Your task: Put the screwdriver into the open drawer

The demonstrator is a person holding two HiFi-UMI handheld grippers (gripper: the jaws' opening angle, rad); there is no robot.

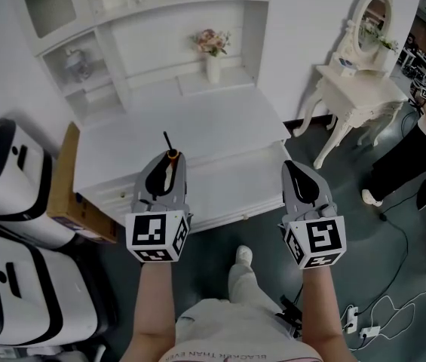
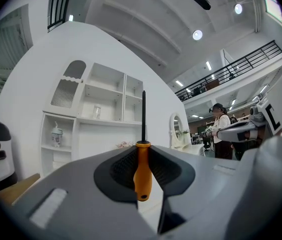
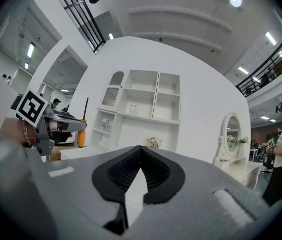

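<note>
The screwdriver has an orange handle and a thin black shaft that points away from me. My left gripper is shut on its handle; in the left gripper view the handle stands upright between the black pads. My right gripper is shut with nothing in it, its pads meeting at the tip. Both grippers hover in front of the white desk. A drawer-like ledge juts out below the desk top, between the two grippers. The right gripper view shows the held screwdriver off to the left.
A white hutch with shelves and a flower vase rises behind the desk. A dressing table with an oval mirror stands to the right. White machines and a wooden board crowd the left. Cables lie on the floor, with another person at far right.
</note>
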